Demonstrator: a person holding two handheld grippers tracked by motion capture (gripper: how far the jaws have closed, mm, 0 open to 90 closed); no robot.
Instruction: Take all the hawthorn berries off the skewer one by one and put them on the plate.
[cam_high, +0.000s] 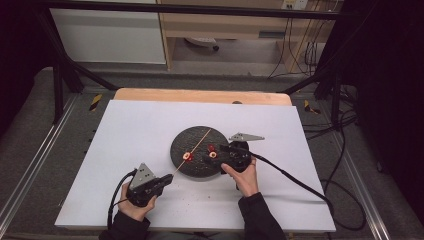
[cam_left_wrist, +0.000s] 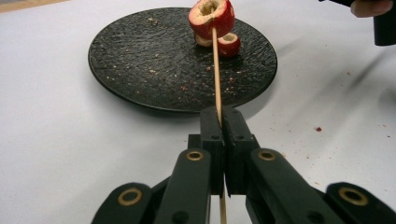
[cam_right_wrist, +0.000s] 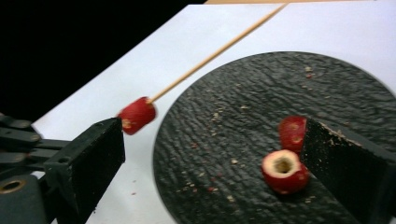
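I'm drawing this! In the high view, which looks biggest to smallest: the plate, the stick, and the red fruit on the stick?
1. Black plate, biggest.
2. Wooden stick, nearly as long as the plate but very thin.
3. Red fruit piece, smallest.

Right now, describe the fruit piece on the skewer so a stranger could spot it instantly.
Find the round black plate mid-table. A thin wooden skewer crosses it, held in the left gripper. The skewered piece is red and hollow-cored; its two neighbours lie loose on the plate.
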